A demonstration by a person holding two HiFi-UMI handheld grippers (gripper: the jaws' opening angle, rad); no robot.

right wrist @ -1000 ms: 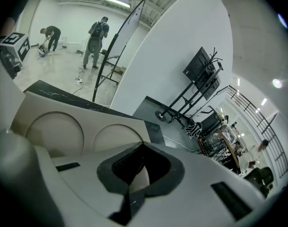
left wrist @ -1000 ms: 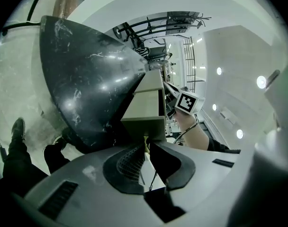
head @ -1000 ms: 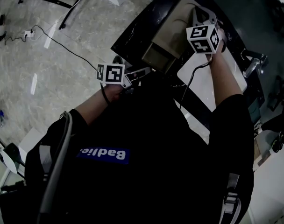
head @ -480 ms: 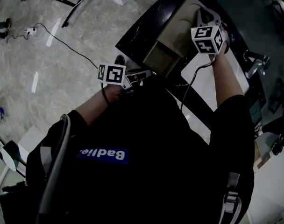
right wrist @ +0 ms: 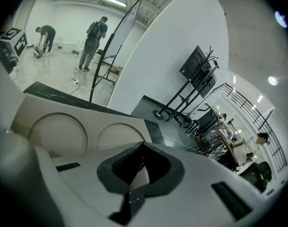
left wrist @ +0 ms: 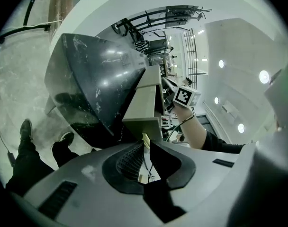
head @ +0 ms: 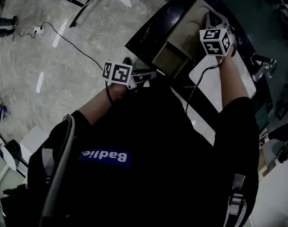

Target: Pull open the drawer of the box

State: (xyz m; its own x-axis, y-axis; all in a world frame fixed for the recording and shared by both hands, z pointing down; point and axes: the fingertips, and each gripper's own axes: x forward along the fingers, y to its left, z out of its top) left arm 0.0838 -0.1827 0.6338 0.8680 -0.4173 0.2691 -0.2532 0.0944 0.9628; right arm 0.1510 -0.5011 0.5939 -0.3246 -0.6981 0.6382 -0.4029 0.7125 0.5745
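A beige box [head: 189, 25] stands on a black table [head: 146, 34], and its drawer [head: 168, 59] sticks out toward me. My left gripper [head: 151, 73] points at the drawer's front. In the left gripper view the left gripper [left wrist: 145, 141] is shut on a small pale pull tab [left wrist: 145, 138] below the drawer's front [left wrist: 141, 111]. My right gripper [head: 211, 19] rests on top of the box. In the right gripper view the right gripper [right wrist: 140, 161] is shut with nothing in it, its tips against the box top [right wrist: 63, 126], which has two round recesses.
A white board [head: 204, 79] lies on the table right of the box. A cable [head: 70, 44] runs over the marble floor to the left. Two people [right wrist: 94, 37] stand far behind the table, and a wheeled screen stand [right wrist: 196, 72] is at the back.
The head view has drifted a little, so everything sits slightly further right. Both grippers keep their places on the tab and the box top. The drawer stands out about as far as before.
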